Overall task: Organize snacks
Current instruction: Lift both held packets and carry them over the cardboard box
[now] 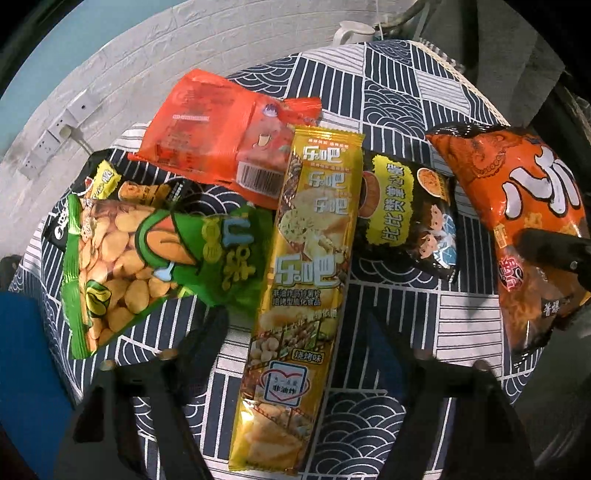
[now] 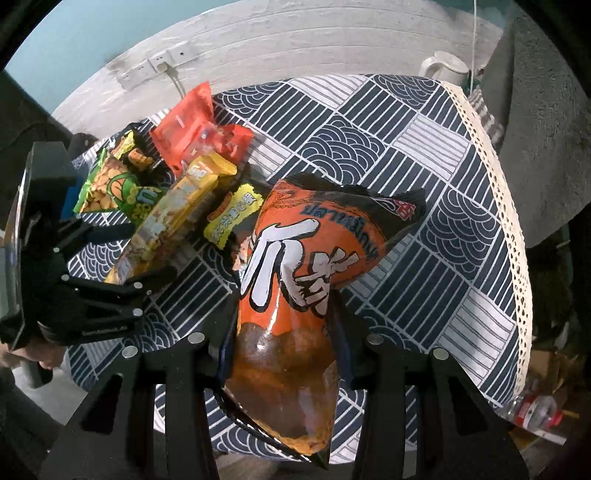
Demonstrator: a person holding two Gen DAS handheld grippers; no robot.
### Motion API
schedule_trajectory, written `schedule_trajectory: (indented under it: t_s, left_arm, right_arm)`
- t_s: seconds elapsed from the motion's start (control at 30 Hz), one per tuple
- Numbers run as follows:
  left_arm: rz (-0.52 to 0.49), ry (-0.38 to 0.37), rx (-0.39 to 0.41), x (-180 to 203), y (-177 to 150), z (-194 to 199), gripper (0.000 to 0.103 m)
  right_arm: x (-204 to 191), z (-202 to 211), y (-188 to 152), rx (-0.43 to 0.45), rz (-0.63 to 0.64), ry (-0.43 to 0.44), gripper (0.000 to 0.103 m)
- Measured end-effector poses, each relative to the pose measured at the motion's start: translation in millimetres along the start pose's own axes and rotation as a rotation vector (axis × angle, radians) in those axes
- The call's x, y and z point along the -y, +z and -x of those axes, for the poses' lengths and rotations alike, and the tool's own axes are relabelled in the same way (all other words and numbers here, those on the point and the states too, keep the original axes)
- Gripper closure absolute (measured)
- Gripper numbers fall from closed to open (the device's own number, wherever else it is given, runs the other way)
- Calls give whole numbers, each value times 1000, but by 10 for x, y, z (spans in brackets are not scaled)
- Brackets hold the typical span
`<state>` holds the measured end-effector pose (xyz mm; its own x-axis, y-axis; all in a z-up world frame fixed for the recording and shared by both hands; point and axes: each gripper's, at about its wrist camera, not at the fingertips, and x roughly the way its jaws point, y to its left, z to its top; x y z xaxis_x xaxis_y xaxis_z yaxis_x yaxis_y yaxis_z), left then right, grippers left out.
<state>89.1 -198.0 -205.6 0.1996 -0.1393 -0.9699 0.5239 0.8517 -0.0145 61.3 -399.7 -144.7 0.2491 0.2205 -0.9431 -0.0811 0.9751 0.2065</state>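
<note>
Evidently the right hand-held gripper is clamped on the orange squid-snack bag, seemingly adding it to the row on the table. Meanwhile the left hand-held gripper hangs spread wide over the yellow chip packet, gripping nothing.

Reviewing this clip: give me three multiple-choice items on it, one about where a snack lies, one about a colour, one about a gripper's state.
1. The long yellow packet lies:
A. between the green bean bag and the black packet
B. on the floor
C. beside the white kettle

2. The bag in the right gripper is mainly:
A. blue
B. orange
C. white

3. The left gripper is:
A. shut on the green bean bag
B. out of view
C. open

Answers:
1 A, those packets flank it.
2 B, the orange bag sits between the fingers.
3 C, the fingers are spread, straddling the yellow packet.
</note>
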Motion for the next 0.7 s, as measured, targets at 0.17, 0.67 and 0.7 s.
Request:
schedule_trajectory:
  t_s: [0.17, 0.67, 0.7]
  left_arm:
    - [31, -35, -13, -98, -72, 4, 71]
    - [52, -34, 50, -234, -471, 521, 72]
    - [52, -29, 56, -245, -481, 567, 72]
  right_arm:
    - [-11, 0, 12, -1, 3, 2, 61]
    - [-247, 173, 73, 29, 50, 21, 61]
    - [-278, 192, 79, 31, 58, 26, 61]
